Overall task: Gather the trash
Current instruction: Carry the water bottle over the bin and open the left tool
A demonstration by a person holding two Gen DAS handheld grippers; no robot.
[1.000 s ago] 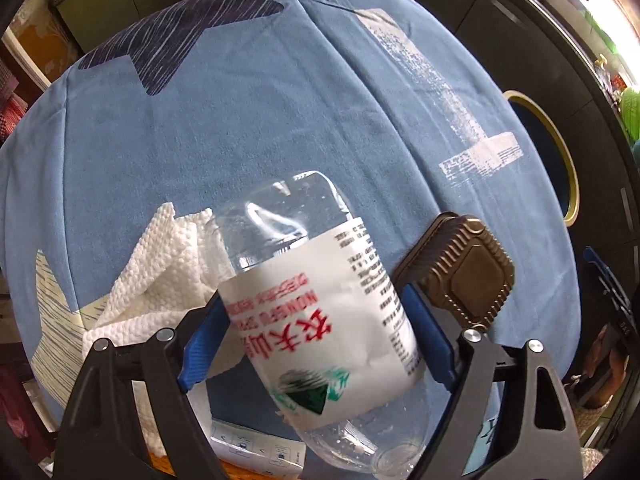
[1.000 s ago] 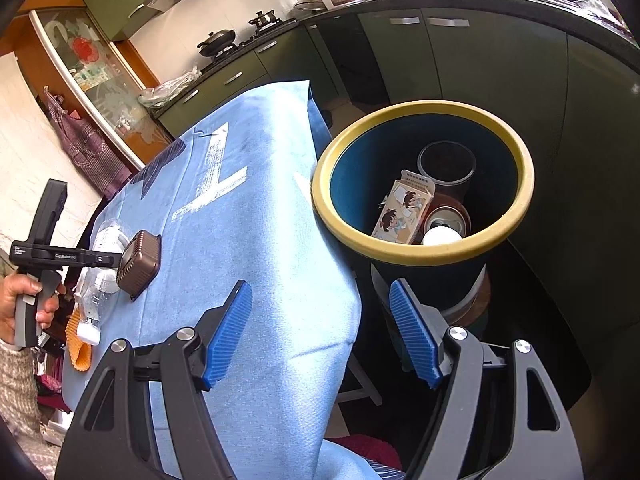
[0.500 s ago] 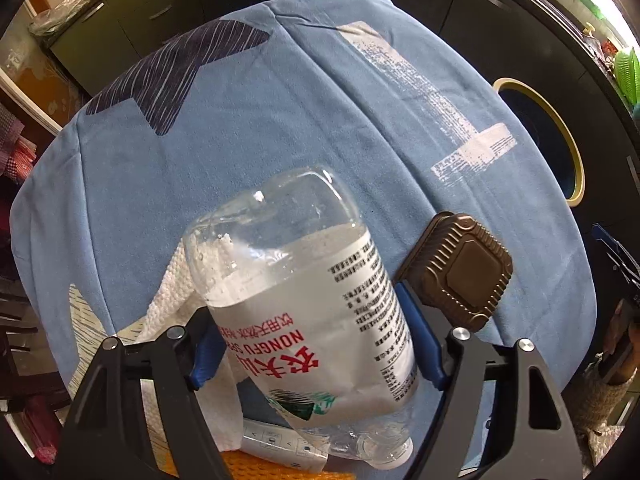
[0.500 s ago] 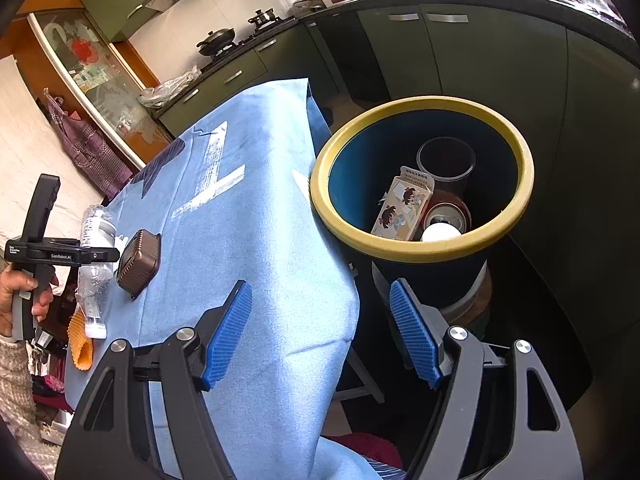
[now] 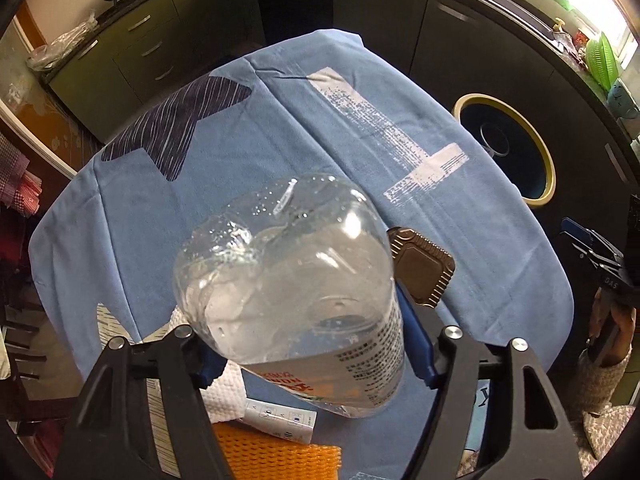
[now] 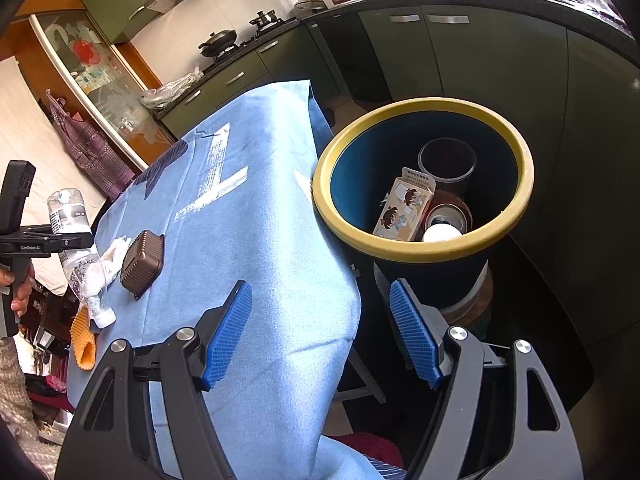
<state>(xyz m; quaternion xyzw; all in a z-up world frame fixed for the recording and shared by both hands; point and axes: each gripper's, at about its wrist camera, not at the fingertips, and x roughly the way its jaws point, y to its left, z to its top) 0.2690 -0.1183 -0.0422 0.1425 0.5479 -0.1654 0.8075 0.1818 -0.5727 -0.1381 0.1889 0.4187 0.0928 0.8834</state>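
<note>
The left gripper [image 5: 308, 354] is clamped on a clear crumpled plastic water bottle with a white printed label [image 5: 288, 292]. Its jaws have just been closing, with the bottle between them, and the blue pads press on the labelled section. The bottle is clear of the blue patterned tablecloth [image 5: 240, 128], base up and white cap down. The grip sits at mid-body, probably because that part is the firmest.

The right gripper [image 6: 320, 334] holds nothing; its jaws stand apart above the table edge, beside the dark bin with a yellow rim [image 6: 424, 254]. It appears to be waiting near the drop point.

The left wrist view shows the contact at the pads and the items under the bottle: a white paper towel [image 5: 228, 384], an orange ribbed mesh sleeve [image 5: 276, 456], a small white printed box [image 5: 280, 420] and a brown fluted plastic tray [image 5: 424, 270]. The bin contents cannot be made out in it.

The right wrist view shows the bottle tilted, hanging cap-down above the table's far end. It also shows the bin contents: a printed carton [image 6: 404, 204], a clear cup [image 6: 447, 162] and a can [image 6: 448, 216]. The bin is well apart from the bottle, so a carry across the table is judged to be next.
</note>
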